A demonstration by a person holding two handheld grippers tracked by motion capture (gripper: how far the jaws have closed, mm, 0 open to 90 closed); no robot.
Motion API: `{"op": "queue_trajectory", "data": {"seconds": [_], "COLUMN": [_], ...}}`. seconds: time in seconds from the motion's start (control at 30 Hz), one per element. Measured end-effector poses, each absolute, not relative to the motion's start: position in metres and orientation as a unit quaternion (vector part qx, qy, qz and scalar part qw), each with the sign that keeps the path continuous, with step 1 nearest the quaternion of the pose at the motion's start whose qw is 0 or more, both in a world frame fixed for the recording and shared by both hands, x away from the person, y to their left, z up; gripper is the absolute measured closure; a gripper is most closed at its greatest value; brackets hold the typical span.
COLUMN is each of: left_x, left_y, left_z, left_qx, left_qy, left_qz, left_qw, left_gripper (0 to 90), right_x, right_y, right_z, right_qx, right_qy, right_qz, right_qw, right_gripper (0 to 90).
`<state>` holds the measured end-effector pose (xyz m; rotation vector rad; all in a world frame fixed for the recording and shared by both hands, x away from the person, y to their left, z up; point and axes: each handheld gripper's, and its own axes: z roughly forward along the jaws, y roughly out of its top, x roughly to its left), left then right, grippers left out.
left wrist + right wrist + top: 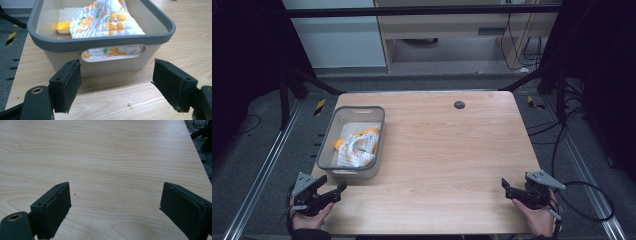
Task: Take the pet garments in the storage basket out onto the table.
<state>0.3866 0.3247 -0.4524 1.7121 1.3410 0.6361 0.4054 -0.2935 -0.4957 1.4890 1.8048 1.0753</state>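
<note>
While both pairs of black jaws stand wide apart with nothing between them, each tool rests low in the high view, held by a hand at the bottom edge. At lower left of that view, the left gripper [338, 190] points up and to the right toward a grey bin [325, 145], stopping just short of its near wall without touching it. In the left gripper view, the left gripper's padded fingers [71, 80] rise from the bottom corners, and the bin's near wall with its cut-out handle slot sits across the middle of the frame between and beyond them. Inside the bin lies a white quilted cloth [107, 22] printed with orange flowers, bunched up toward the upper centre, with a fold showing through the handle slot. At lower right of the high view, the right gripper [508, 189] is held by the right hand [539, 217], aimed toward the left over bare wood, well apart from the bin. In the right gripper view, its fingers [58, 207] frame plain pale wood grain. Beneath everything spreads the wooden table [447, 150], with a small dark round cap [459, 104] near its far edge at upper centre.
</note>
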Motion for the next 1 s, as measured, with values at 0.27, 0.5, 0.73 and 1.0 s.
{"op": "queue_trajectory", "data": {"seconds": [0.27, 0.5, 0.73, 1.0], "left_x": [0.386, 0.389, 0.390, 0.393], "left_y": [0.324, 0.325, 0.326, 0.326], "left_z": [-0.445, -0.435, -0.425, -0.414], "left_qx": [0.681, 0.676, 0.673, 0.673], "left_qy": [0.531, 0.525, 0.518, 0.513], "left_qz": [0.259, 0.261, 0.268, 0.273], "left_qw": [0.433, 0.446, 0.454, 0.458], "left_gripper": [22.0, 22.5, 22.9, 22.9], "right_x": [0.406, 0.406, 0.406, 0.406], "right_y": [-0.293, -0.291, -0.291, -0.293], "right_z": [-0.496, -0.496, -0.496, -0.495], "right_qx": [0.553, 0.547, 0.544, 0.546], "right_qy": [0.674, 0.677, 0.677, 0.674], "right_qz": [0.403, 0.406, 0.407, 0.408], "right_qw": [0.279, 0.279, 0.283, 0.284], "right_gripper": [9.7, 9.6, 9.6, 9.6]}}
